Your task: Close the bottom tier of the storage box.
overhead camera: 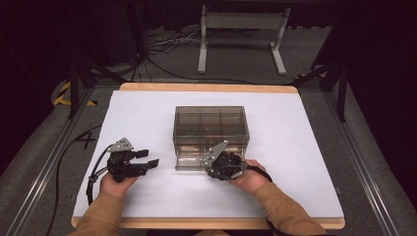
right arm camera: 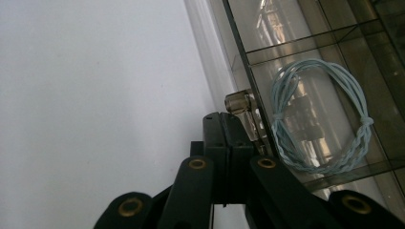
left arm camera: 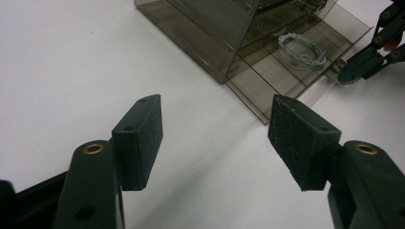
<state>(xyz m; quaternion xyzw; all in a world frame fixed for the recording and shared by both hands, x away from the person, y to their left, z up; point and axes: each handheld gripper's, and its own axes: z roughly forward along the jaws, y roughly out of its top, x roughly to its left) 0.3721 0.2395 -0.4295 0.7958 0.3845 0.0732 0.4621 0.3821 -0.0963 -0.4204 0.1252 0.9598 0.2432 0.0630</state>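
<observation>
Here the right hand-held gripper has its jaws pressed together on the small clear knob at the front of the bottom drawer of a smoky transparent drawer box, which stands near the middle of the white-covered counter. The drawer is part-way out toward the counter's near edge, and a coil of pale blue cord lies in one of its compartments, close behind the knob. The step in hand looks like sliding that drawer; whether it is being opened or shut I cannot tell.

To do it well, the pull or push should run straight along the drawer's own line, square to the box front, with the pinch kept low and level so the knob does not slip out from between the pads. The box is light-looking plastic and may creep across the sheet; a slow, even draw would guard against that. The grip seems to sit right at the knob's tip, though the angle is poor, so a deeper hold may be safer.

The left hand-held gripper rests to the left of the box, well apart from it, jaws spread wide and holding nothing; it could steady the box wall if needed. Bare counter lies between the drawer front and the near edge, and broad open sheet on both sides, so there is room to move.
</observation>
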